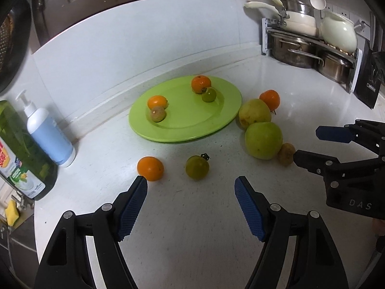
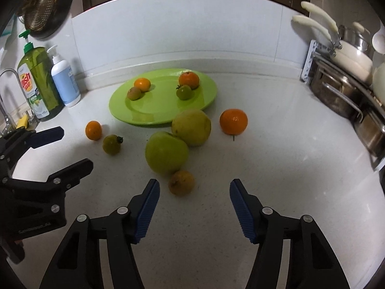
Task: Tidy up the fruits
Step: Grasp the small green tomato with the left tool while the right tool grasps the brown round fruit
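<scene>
Both sets of fingers are apart, empty, tilted down at loose fruit on the worktop (image 1: 192, 216). Left gripper (image 1: 191, 183) lines up on the small green fruit (image 1: 197, 167) just ahead; right gripper (image 2: 194, 185) on the brownish fruit (image 2: 181, 182) by its left finger, probably headed for the green plate (image 1: 178, 130).

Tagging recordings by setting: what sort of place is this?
Most likely a home kitchen counter: a metal rack of steel pots and cream pans, a green dish-soap bottle beside a tap, and a white countertop.
</scene>
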Action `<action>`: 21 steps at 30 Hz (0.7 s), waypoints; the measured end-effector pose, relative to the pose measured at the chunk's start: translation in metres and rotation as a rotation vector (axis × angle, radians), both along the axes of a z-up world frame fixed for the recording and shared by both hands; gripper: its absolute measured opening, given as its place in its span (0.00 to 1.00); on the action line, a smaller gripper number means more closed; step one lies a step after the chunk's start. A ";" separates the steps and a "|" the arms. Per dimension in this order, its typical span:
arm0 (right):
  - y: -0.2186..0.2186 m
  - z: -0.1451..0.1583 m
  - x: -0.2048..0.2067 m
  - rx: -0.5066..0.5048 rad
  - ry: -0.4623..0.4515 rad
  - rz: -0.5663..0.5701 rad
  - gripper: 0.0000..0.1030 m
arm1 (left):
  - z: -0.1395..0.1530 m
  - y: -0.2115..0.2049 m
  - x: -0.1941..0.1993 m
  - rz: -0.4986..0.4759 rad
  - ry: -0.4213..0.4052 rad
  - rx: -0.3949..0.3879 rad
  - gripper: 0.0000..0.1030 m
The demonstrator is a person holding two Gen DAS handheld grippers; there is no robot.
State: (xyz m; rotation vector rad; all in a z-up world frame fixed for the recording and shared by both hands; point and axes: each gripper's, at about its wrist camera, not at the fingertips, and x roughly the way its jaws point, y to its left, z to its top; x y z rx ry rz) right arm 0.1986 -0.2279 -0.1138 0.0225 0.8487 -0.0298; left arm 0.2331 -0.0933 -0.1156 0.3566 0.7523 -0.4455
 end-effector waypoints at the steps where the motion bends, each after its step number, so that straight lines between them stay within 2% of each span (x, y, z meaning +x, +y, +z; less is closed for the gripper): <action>1: 0.000 -0.002 0.001 0.004 0.004 0.000 0.56 | -0.002 -0.001 0.002 0.000 0.003 0.003 0.68; 9: -0.002 -0.010 0.007 0.027 0.026 -0.001 0.49 | -0.016 -0.009 0.016 -0.021 0.028 0.012 0.59; 14: -0.002 -0.016 0.012 0.044 0.039 0.005 0.45 | -0.023 -0.013 0.026 -0.012 0.053 0.009 0.48; 21: -0.001 -0.018 0.018 0.052 0.044 0.017 0.37 | -0.029 -0.019 0.037 -0.015 0.068 0.015 0.39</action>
